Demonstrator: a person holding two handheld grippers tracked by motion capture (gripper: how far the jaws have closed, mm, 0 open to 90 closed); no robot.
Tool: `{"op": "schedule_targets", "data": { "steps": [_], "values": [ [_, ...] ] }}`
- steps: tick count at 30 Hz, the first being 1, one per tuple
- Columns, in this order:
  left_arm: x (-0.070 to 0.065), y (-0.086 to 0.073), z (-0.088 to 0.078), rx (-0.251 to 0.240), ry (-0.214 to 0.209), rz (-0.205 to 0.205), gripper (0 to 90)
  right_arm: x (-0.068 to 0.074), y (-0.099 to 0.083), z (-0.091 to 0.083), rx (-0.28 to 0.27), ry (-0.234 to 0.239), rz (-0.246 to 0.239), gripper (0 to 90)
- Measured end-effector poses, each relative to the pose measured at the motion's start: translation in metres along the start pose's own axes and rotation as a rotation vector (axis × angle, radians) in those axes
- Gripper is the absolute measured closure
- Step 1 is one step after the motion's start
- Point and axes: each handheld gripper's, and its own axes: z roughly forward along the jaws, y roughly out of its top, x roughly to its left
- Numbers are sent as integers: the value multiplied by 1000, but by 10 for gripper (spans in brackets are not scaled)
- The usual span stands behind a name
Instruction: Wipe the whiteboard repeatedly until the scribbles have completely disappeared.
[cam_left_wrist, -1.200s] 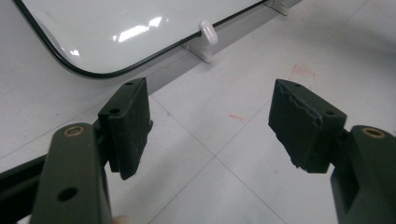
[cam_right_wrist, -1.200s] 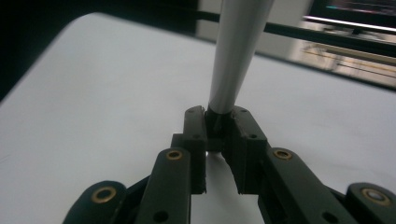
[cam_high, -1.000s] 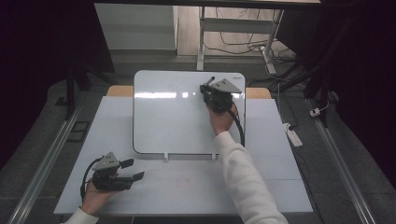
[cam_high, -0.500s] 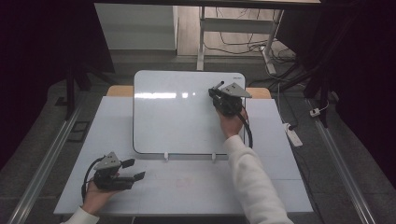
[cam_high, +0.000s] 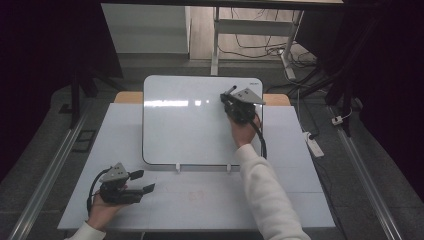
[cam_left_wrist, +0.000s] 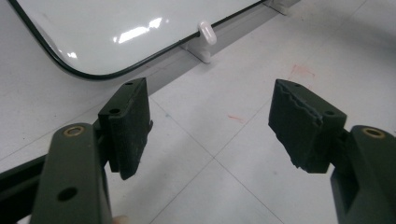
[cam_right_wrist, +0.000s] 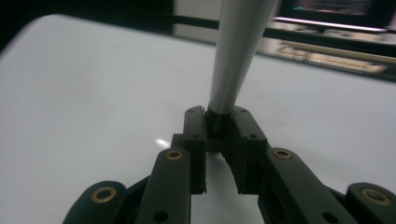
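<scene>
the right tongs (cam_high: 231, 98) are clamped on a marker (cam_right_wrist: 233, 56), gripping its dark lower end between the two pads, and its pale barrel rises up and away from the jaws in the right gripper view. these tongs sit over the far right part of the whiteboard (cam_high: 185, 125), which leans on small white clips along its near edge and covers the middle and far side of the worktop (cam_high: 215, 200). in the high view a dark end of the marker pokes out past the tongs toward the board's far edge. the left tongs (cam_high: 142, 181) rest near the worktop's near left corner, jaws apart with nothing between them, pointing along the near edge toward the right. in the left gripper view the board's rounded near corner and one clip (cam_left_wrist: 207, 32) lie beyond the pads.
</scene>
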Motion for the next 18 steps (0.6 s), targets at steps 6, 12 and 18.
{"op": "schedule_targets", "data": {
  "steps": [6,12,18],
  "values": [
    [1,0,0,1,1,0,301,-17,4,-5,-5,-34,34,776],
    [0,0,-1,1,4,3,300,-13,8,3,-10,-18,32,776],
    [1,0,1,2,2,0,300,-6,4,2,14,32,7,776]
  ]
}}
